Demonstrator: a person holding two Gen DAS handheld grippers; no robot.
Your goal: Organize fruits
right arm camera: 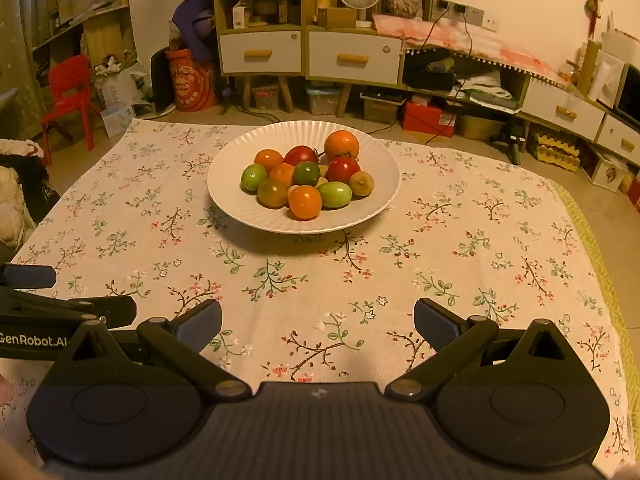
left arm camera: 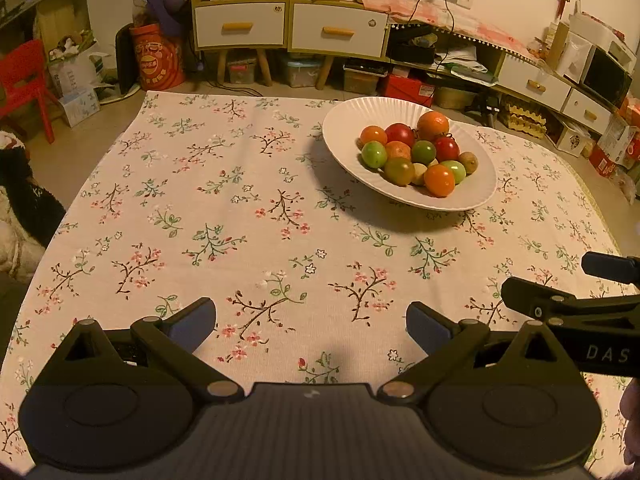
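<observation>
A white ribbed plate [left arm camera: 348, 120] [right arm camera: 240, 208] stands on the floral tablecloth toward the table's far side. It holds a pile of several small fruits: orange [left arm camera: 439, 180] [right arm camera: 305, 202], red [left arm camera: 399, 134] [right arm camera: 343, 169] and green [left arm camera: 374, 154] [right arm camera: 253, 177] ones. My left gripper [left arm camera: 311, 326] is open and empty over the near cloth, the plate ahead to its right. My right gripper [right arm camera: 318, 326] is open and empty, the plate straight ahead. Each gripper shows at the other view's edge: the right gripper [left arm camera: 568, 304], the left gripper [right arm camera: 60, 308].
The floral tablecloth [left arm camera: 240, 220] [right arm camera: 460, 240] covers the whole table. Beyond the far edge stand drawer cabinets [left arm camera: 288, 24] [right arm camera: 308, 52], storage boxes, a red chair [left arm camera: 24, 84] [right arm camera: 70, 96] at left and a low shelf unit [right arm camera: 560, 108] at right.
</observation>
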